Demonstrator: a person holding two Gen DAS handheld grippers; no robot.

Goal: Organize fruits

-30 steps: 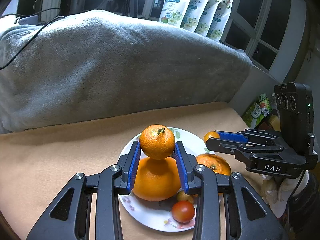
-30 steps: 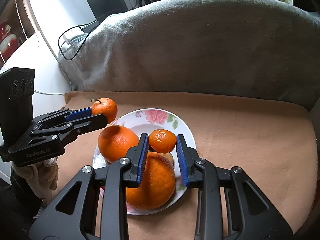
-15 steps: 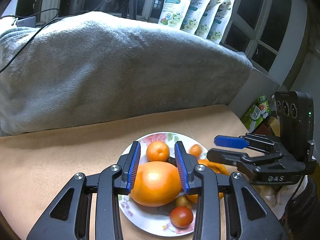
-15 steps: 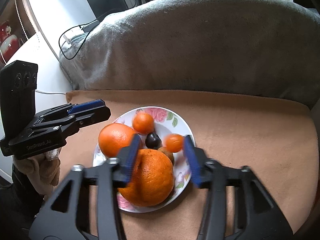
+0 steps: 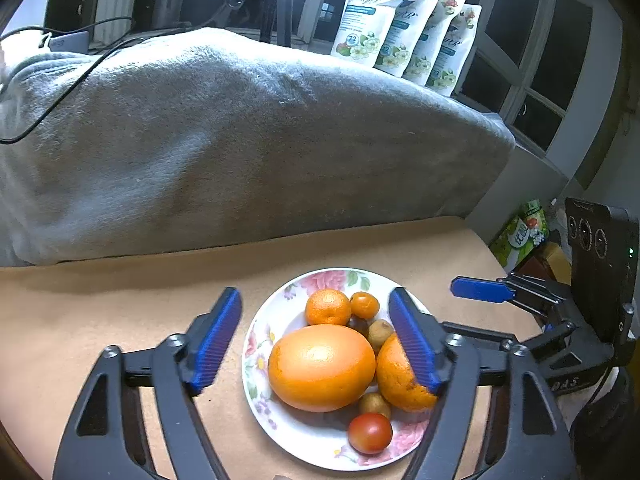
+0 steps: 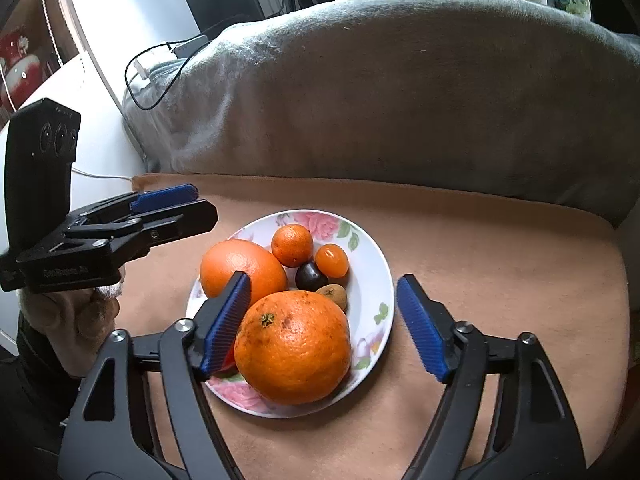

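Note:
A white flowered plate (image 5: 320, 446) (image 6: 374, 276) on the tan cloth holds two big oranges (image 5: 322, 368) (image 6: 294, 348), a mandarin (image 5: 327, 307) (image 6: 292, 245), a small orange fruit (image 5: 365, 305) (image 6: 331, 260), a dark plum (image 6: 310, 276), brown kiwis (image 5: 379, 330) and a red tomato (image 5: 370, 433). My left gripper (image 5: 316, 338) is open and empty, above the near side of the plate. My right gripper (image 6: 324, 320) is open and empty, astride the nearest big orange.
A grey blanket-covered cushion (image 5: 224, 140) rises behind the tan cloth (image 5: 80, 312). Several refill pouches (image 5: 404, 36) stand on the ledge behind. Cables (image 6: 160, 68) lie on the cushion's left end. Boxes and packets (image 5: 524, 236) sit beyond the cloth's right edge.
Both grippers let go of their small fruits, which now lie on the plate. Both opened wide and drew back and up from the plate.

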